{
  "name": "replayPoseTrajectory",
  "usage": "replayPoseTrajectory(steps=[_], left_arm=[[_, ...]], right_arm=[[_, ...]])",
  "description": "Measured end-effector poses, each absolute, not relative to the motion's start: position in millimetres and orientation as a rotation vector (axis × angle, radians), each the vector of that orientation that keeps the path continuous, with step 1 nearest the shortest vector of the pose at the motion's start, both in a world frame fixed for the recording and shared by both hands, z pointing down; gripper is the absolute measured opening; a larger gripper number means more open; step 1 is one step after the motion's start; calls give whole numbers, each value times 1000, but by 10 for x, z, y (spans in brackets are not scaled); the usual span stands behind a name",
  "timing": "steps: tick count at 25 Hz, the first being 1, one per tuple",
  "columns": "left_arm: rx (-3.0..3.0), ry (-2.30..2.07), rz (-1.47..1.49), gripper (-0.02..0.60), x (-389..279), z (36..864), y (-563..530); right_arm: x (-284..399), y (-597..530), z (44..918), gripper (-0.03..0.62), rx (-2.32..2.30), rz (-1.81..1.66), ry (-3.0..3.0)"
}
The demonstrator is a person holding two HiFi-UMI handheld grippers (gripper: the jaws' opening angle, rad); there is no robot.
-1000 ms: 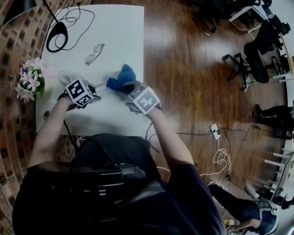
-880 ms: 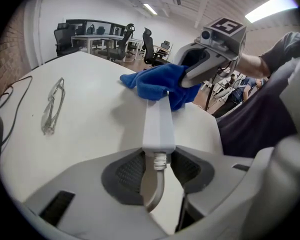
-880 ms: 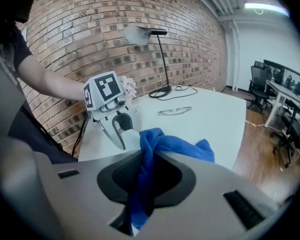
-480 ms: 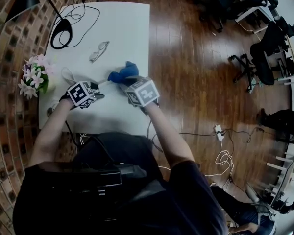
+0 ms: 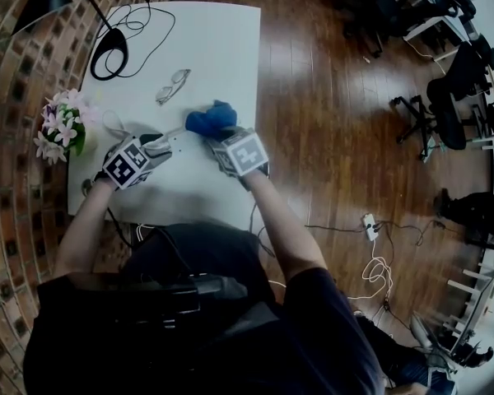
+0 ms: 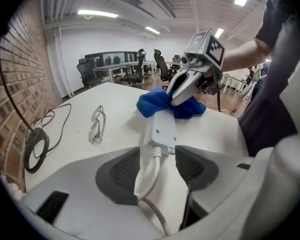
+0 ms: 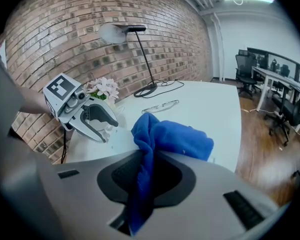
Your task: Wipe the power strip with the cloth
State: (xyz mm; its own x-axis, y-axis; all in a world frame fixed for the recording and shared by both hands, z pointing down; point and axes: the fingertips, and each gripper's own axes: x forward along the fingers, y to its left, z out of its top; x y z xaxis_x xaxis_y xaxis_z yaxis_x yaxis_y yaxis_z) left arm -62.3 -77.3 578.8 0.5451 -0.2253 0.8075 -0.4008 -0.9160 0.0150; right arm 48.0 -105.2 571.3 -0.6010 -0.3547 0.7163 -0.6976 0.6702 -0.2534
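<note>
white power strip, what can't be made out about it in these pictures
Far end of the white plastic power strip: left gripper view, covered by the bunched blue cloth.
Its sockets: head view, too small.
Where its white cable ends: left gripper view, runs off the bottom edge.

Blue cloth soft fuzzy fabric; power strip smooth white plastic; table matt white; floor glossy wood; wall rough brick.

The left tool and right tool are pale grey with black-and-white marker cubes; the dark top seems short-sleeved.
</note>
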Motion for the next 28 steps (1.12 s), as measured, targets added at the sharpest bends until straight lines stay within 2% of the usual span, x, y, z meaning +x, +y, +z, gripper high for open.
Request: replayPoseTrajectory(steps=[2, 6, 24, 28], left_arm=[[2610, -604, 1237, 205, -606, 5661, -837], [2575, -780, 968, -14, -590, 5414, -1043], [2521, -880, 1190, 2, -351, 5640, -933], [2503, -888, 1226, 5, -363, 5733, -928]], right_arm=[[468, -1085, 5714, 55, 811, 695, -2248], [448, -1152, 5714, 55, 818, 724, -2241], [429, -1197, 5687, 54, 837, 759, -2318], [564, -1226, 5390, 54, 996, 838, -2452]])
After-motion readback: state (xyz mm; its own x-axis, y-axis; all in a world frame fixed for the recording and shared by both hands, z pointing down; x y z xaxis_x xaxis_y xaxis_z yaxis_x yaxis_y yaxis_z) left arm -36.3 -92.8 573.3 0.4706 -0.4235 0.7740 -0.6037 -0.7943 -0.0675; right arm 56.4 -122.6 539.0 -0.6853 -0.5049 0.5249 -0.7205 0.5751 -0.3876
